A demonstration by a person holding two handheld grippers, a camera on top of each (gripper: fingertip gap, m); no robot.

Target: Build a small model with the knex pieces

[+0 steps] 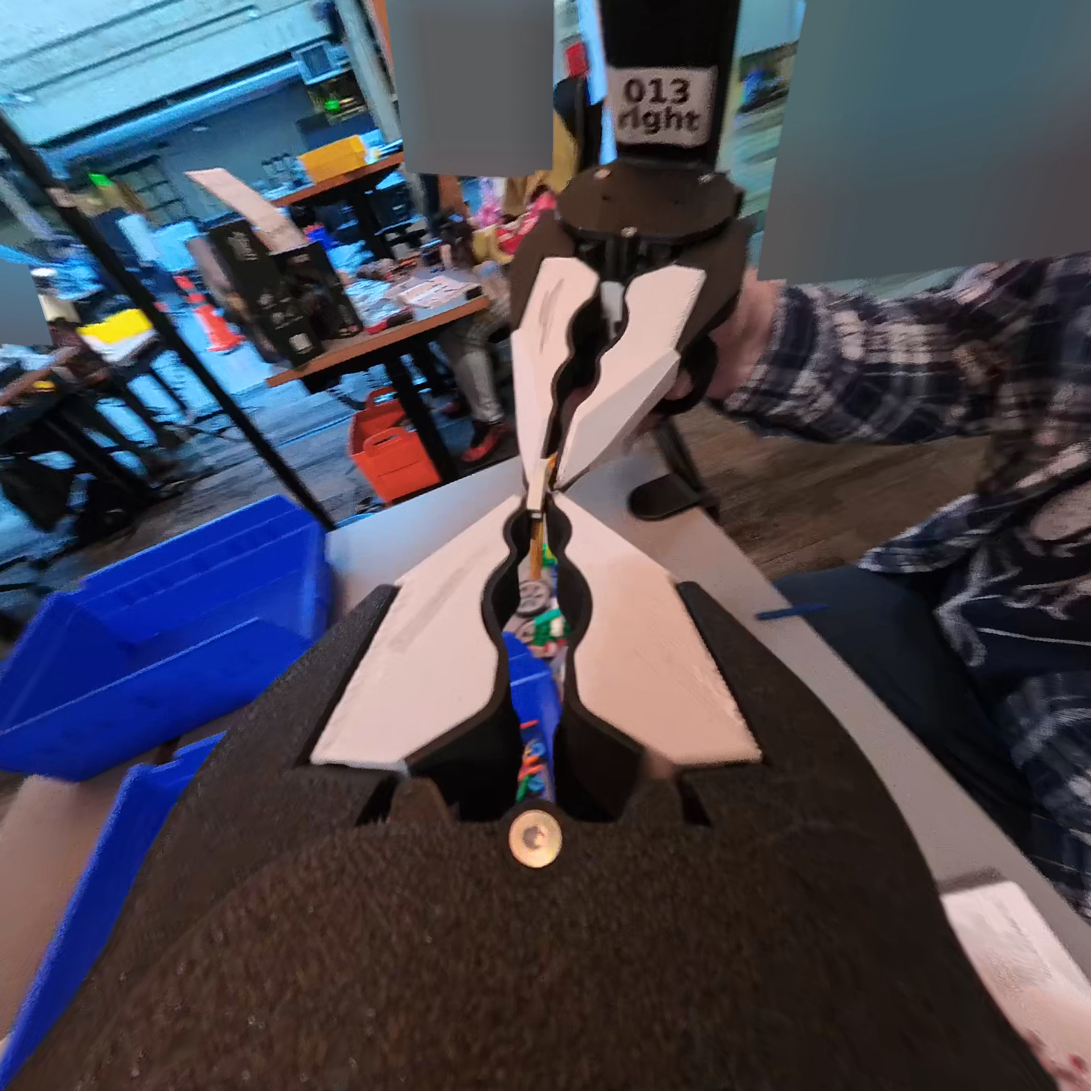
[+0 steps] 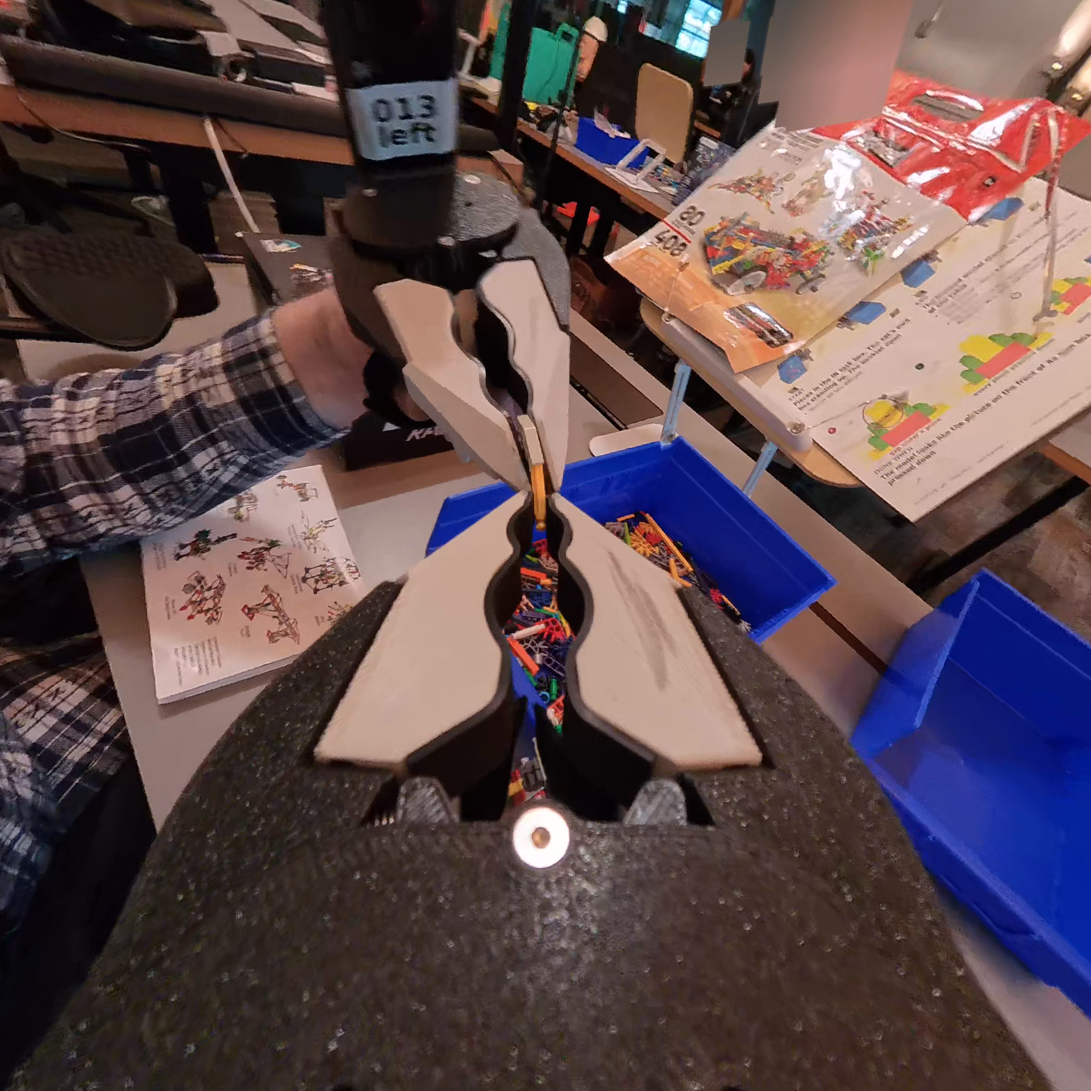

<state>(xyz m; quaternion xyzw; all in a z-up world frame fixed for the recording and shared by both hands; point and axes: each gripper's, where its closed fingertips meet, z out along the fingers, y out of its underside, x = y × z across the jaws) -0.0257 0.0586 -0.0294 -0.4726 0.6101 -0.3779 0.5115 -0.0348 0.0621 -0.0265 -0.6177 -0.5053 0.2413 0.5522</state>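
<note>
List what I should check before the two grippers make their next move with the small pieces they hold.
1. Left gripper shut on the white connector: ok.
2. Right gripper shut on the yellow rod: ok.
3. Rod fully seated in the connector: cannot tell, the fingertips hide the joint.
4. Blue parts bin under the grippers to catch a dropped piece: ok, it appears so.
5. Instruction booklet open on the table: ok.

Glossy blue plastic bin (image 2: 767,549), matt paper booklet (image 2: 236,590), rough-grained black hand-held gripper (image 2: 540,502) body
</note>
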